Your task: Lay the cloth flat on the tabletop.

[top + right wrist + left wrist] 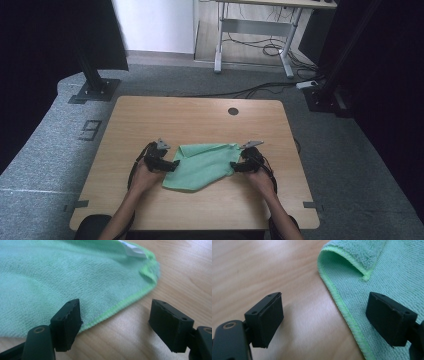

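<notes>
A light green microfibre cloth point(202, 166) lies folded over on the wooden table point(150, 120). My left gripper point(172, 165) sits low at the cloth's left edge, jaws open. In the left gripper view the stitched hem point(342, 307) runs between the two pads, with a folded-over flap point(357, 255) beyond. My right gripper point(234, 167) is at the cloth's right edge, open. In the right gripper view the cloth's hem point(117, 306) crosses the gap between the jaws, and a white label point(131, 250) shows at the far corner. Neither pair of pads presses on the cloth.
A round cable hole point(233, 111) sits near the table's far edge. A desk frame with cables point(255, 40) stands beyond on the grey carpet. Black stand bases point(95, 90) flank the table's far corners.
</notes>
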Demonstrator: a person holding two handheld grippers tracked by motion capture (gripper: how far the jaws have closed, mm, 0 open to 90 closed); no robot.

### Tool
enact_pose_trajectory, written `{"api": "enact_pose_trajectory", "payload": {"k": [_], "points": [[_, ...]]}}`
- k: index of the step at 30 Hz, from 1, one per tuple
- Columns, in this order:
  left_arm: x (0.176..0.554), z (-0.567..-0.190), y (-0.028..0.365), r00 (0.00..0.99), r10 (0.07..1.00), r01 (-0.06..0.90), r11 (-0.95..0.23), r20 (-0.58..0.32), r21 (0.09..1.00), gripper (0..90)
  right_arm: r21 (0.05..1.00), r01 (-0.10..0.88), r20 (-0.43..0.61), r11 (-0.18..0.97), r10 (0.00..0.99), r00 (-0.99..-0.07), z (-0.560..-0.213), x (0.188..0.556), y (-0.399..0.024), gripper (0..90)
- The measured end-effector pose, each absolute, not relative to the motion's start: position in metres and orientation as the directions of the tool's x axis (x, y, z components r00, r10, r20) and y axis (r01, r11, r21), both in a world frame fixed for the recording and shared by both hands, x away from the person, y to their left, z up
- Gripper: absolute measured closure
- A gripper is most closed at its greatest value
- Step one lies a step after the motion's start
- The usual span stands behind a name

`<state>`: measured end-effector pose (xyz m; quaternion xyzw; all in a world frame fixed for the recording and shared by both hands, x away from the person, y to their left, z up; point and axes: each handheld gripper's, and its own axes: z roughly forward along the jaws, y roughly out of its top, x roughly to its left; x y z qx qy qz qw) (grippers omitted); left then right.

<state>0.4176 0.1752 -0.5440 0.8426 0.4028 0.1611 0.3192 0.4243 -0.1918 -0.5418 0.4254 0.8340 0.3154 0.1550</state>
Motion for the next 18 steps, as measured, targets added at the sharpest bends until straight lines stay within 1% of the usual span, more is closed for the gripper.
{"api": "enact_pose_trajectory", "payload": {"k": [3, 7, 8, 10, 11, 12, 14, 16, 18], "points": [[0.404, -0.544, 0.18, 0.614, 0.789, 0.595, -0.454, -0.01, 0.663, 14.4, 0.655, 0.601, -0.007, 0.459, 0.798, -0.602, -0.541, 0.418, -0.192, 25.1], [0.387, -0.542, 0.18, 0.627, 0.779, 0.597, -0.475, -0.006, 0.647, 15.0, 0.651, 0.591, -0.013, 0.477, 0.785, -0.62, -0.54, 0.41, -0.195, 25.4], [0.384, -0.54, 0.179, 0.641, 0.768, 0.585, -0.495, 0.008, 0.642, 16.7, 0.649, 0.591, -0.011, 0.479, 0.783, -0.622, -0.54, 0.409, -0.196, 25.7], [0.383, -0.534, 0.174, 0.655, 0.753, 0.551, -0.535, 0.064, 0.64, 20.7, 0.654, 0.586, -0.011, 0.479, 0.78, -0.625, -0.537, 0.407, -0.197, 27.3], [0.385, -0.531, 0.172, 0.658, 0.75, 0.538, -0.533, 0.069, 0.653, 22.4, 0.665, 0.582, -0.004, 0.467, 0.782, -0.623, -0.535, 0.407, -0.197, 28.8], [0.387, -0.527, 0.17, 0.664, 0.746, 0.531, -0.518, 0.05, 0.671, 25.2, 0.675, 0.581, 0.007, 0.454, 0.784, -0.621, -0.532, 0.408, -0.198, 31.3], [0.392, -0.519, 0.166, 0.678, 0.735, 0.517, -0.5, 0.024, 0.695, 33.2, 0.692, 0.585, 0.035, 0.424, 0.789, -0.614, -0.526, 0.411, -0.2, 38.0], [0.395, -0.514, 0.158, 0.698, 0.716, 0.49, -0.513, 0.036, 0.705, 38.7, 0.698, 0.587, 0.055, 0.409, 0.788, -0.614, -0.522, 0.415, -0.2, 45.2], [0.397, -0.511, 0.151, 0.717, 0.696, 0.467, -0.528, 0.046, 0.71, 44.8, 0.703, 0.587, 0.058, 0.402, 0.789, -0.611, -0.521, 0.419, -0.2, 50.5]]}}
